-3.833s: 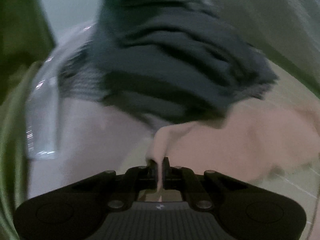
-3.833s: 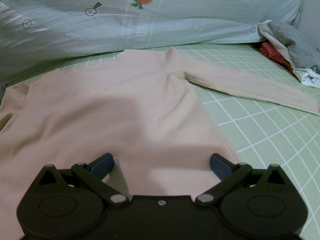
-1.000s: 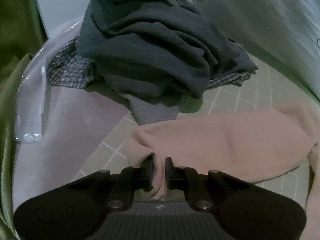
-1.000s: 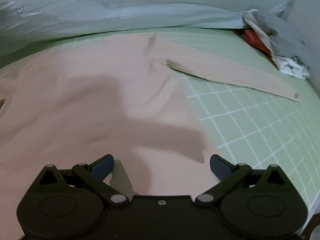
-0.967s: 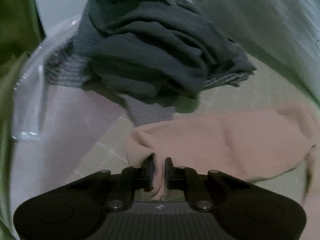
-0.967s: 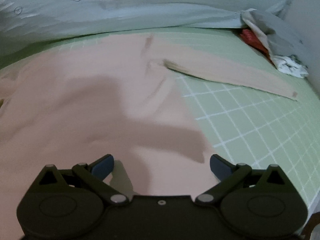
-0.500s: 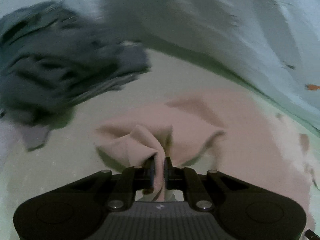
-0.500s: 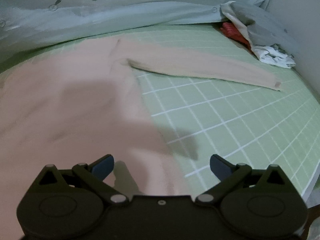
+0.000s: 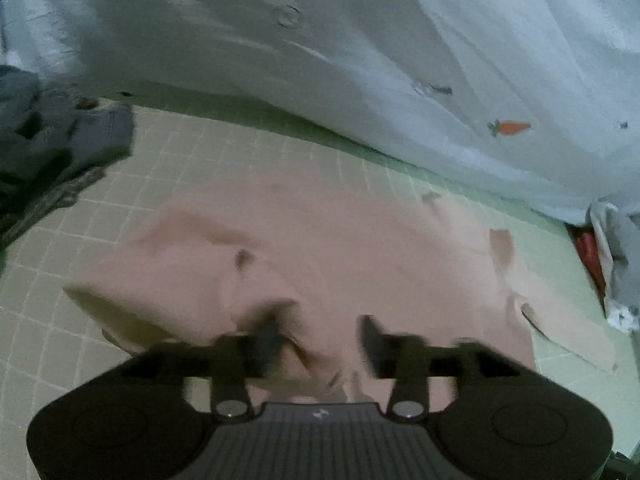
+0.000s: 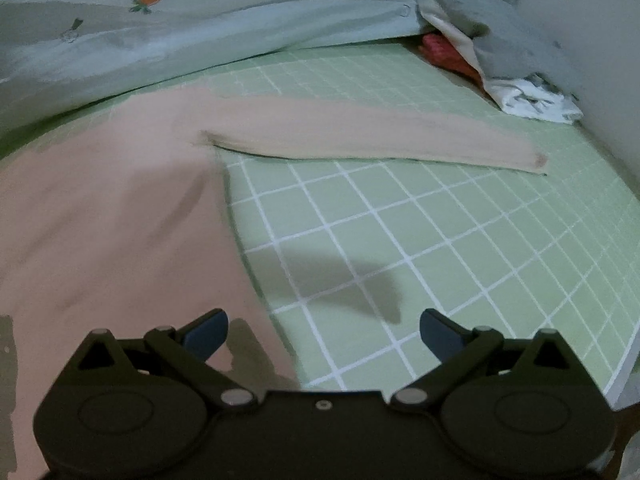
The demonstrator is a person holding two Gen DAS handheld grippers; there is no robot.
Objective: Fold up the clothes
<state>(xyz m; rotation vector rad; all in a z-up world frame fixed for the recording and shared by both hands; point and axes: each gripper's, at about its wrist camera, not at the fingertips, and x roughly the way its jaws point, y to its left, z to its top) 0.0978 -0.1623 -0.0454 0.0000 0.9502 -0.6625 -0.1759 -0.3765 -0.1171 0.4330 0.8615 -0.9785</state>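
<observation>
The pink top [image 9: 320,248] lies flat on the green checked sheet [image 10: 440,240], its near sleeve [image 9: 168,280] folded in over the body, the far sleeve [image 10: 360,136] stretched toward the sheet's right edge; my left gripper [image 9: 320,340] is opening above the fold, apparently gripping nothing through the blur; my right gripper [image 10: 324,328] hangs wide open over the top's hem edge; dark clothes [image 9: 44,148] sit at the left edge.

A home bedroom: green grid bedsheet [image 10: 440,240], carrot-print duvet [image 10: 200,24], loose clothes heaps [image 10: 500,48].

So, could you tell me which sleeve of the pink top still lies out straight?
The right-hand sleeve, stretched flat across the green sheet; the other sleeve is folded over the body.
</observation>
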